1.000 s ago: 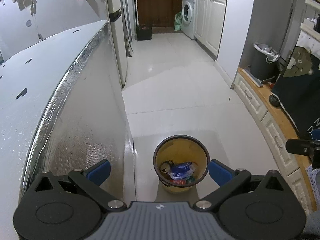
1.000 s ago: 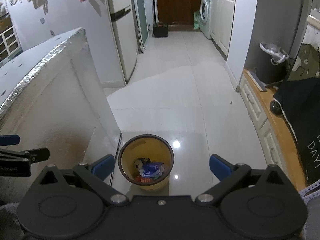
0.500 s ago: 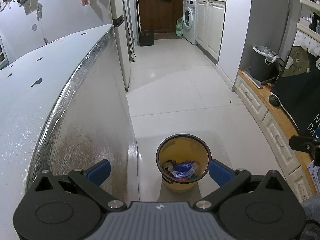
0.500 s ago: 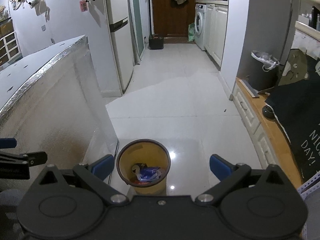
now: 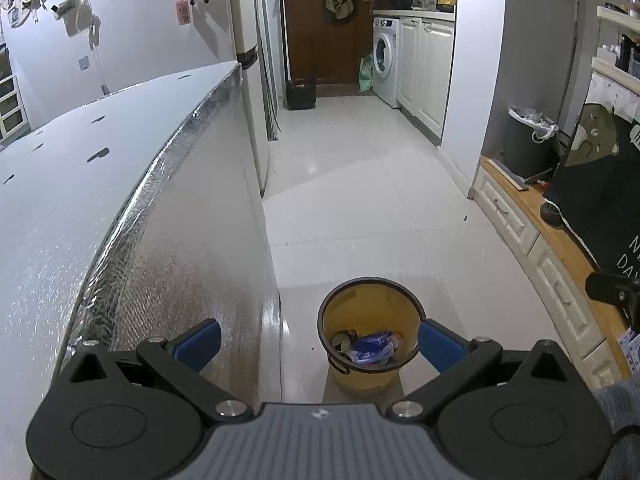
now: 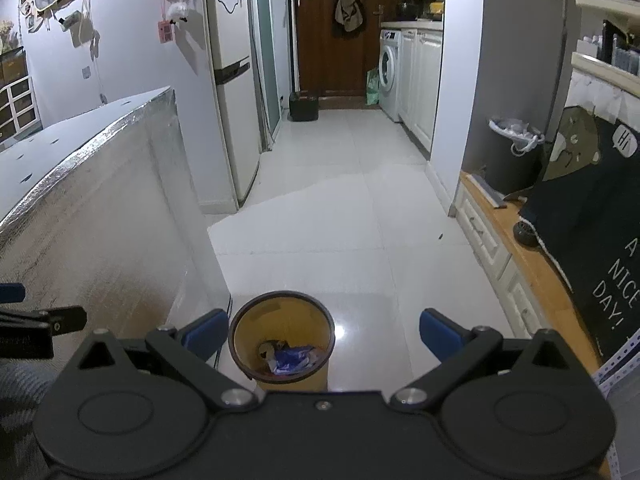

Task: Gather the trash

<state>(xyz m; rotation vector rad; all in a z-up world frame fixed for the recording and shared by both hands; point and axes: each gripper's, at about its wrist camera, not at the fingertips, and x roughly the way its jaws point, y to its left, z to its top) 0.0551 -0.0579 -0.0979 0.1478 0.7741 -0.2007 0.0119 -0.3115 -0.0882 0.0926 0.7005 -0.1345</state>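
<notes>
A small yellow waste bin (image 5: 370, 312) with a dark rim stands on the white tiled floor, seen from above in both views (image 6: 282, 322). Inside lie a blue wrapper (image 5: 374, 348) and other scraps (image 6: 294, 358). My left gripper (image 5: 318, 342) hangs open above the bin, nothing between its blue pads. My right gripper (image 6: 322, 332) is also open and empty, with the bin beside its left fingertip. Each gripper's black tip shows at the edge of the other's view.
A tall foil-covered table (image 5: 120, 200) fills the left side, its side wall close to the bin. A low wooden-topped cabinet (image 6: 516, 264) with a dark cloth runs along the right. A grey lined bin (image 6: 514, 152), fridge (image 6: 228, 92) and washing machine (image 6: 390, 72) stand further down the corridor.
Both views have tilted up and drawn back, so the bin sits lower in each frame and more of the corridor and walls shows. Both grippers stay open.
</notes>
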